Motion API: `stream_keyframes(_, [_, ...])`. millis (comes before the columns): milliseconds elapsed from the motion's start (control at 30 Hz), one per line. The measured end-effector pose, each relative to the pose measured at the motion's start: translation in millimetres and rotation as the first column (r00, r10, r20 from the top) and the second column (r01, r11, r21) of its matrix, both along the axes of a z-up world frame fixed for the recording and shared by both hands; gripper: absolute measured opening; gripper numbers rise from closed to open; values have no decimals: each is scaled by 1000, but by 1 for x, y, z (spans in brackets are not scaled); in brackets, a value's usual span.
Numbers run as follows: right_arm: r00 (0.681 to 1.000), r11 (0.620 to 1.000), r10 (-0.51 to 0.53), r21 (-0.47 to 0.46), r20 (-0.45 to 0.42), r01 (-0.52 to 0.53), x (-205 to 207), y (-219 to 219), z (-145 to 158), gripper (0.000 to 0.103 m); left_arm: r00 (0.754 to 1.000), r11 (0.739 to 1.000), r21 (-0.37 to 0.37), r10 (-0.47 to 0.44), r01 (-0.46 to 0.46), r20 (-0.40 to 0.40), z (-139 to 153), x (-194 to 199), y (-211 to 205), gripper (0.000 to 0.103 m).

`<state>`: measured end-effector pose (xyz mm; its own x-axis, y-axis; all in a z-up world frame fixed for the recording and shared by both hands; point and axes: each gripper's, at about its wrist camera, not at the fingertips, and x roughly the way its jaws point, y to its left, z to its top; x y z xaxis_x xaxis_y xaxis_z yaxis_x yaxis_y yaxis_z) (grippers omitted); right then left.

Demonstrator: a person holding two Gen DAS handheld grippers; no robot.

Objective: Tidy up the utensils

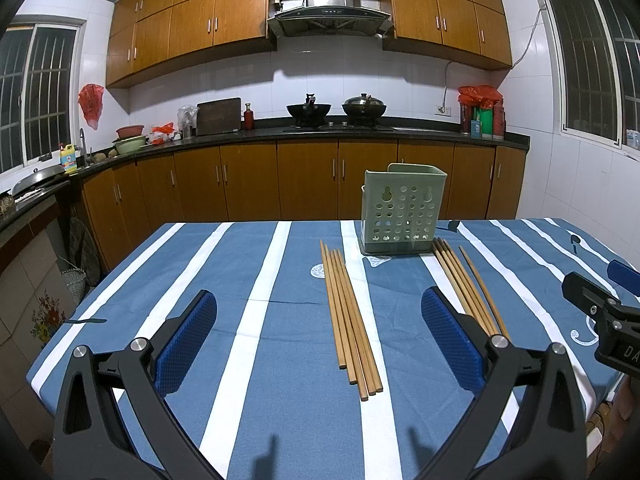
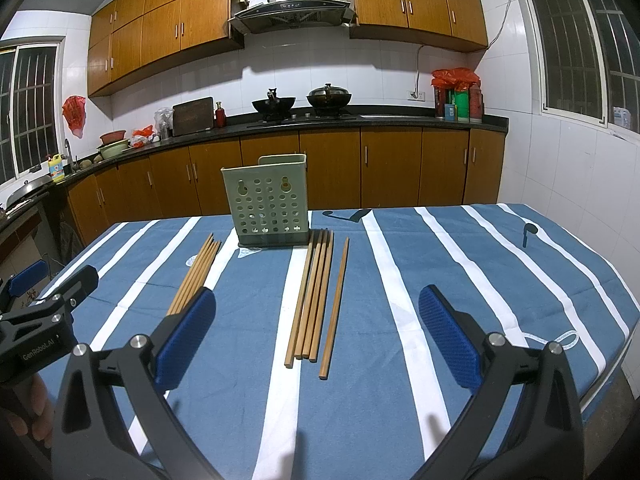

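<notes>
Left gripper (image 1: 318, 332): you're holding this one wide open over the near edge of the table, nothing between the blue pads (image 1: 186, 342). It's hovering, not touching any chopsticks.

Right gripper (image 2: 316, 332): same deal, you're keeping it spread wide and empty over the near edge. From the left wrist view it's peeking in at the right border, though from there you can't really tell how its jaws are standing.

Left chopstick bunch (image 1: 348, 320): five or six wooden sticks are lying flat on a white stripe, running from near the holder back toward the near edge, sitting right between your left gripper's fingers in that view.

Right chopstick bunch (image 2: 312, 296): four sticks are lying tight together, far tips nearly touching the holder's base.

Lone chopstick (image 2: 335, 308): it's lying just beside that right bunch, a bit apart on the side toward the right edge.

Holder (image 2: 266, 200): the green perforated caddy is standing upright toward the far edge of the table, between the far ends of the two bunches. Can't see inside it.

Table (image 1: 224, 364): it's wearing a blue cloth with white stripes.

Your hand (image 2: 28, 408): it's gripping the left gripper's handle at the near left corner.
</notes>
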<state>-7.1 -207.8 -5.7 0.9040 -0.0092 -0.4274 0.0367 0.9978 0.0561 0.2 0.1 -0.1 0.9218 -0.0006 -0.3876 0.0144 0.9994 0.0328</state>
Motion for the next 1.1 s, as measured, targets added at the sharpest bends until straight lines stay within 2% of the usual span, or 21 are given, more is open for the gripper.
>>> stream_keyframes(367, [1000,1000,-1,2,-4,1,0,0,-1,99,1000,1000,2,1,-1,-5,0,0,0,101])
stream_keyframes(500, [999,1000,2,18,-32,-2,5,-3,-7,99,1000,1000,5,10,-10,-16,-3,4,3,101])
stream_keyframes(600, [997,999,-12,35,-81,15,18,-9,-13,99,999,1000,17,24,-23,-46,-8,10,2,101])
stream_keyframes(733, [982,995,-42,78,-185,58,41,-22,-36,99,985,997,41,72,-66,-159,-26,30,12,101])
stream_keyframes(800, [973,992,-57,94,-222,80,51,-29,-43,93,976,997,25,81,-78,-203,-33,40,20,101])
stream_keyframes(867, [961,990,-61,107,-271,93,65,-35,-50,73,968,996,13,93,-92,-234,-38,48,25,101])
stream_keyframes(967, [938,985,-52,139,-342,106,88,-42,-62,55,959,995,2,93,-96,-269,-44,61,29,92])
stream_keyframes(1033, [928,981,-36,164,-370,103,100,-44,-67,42,951,996,-5,86,-92,-296,-48,70,30,83])
stream_keyframes(1100, [920,981,-21,168,-391,93,114,-41,-71,35,947,997,-17,70,-80,-314,-51,77,31,77])
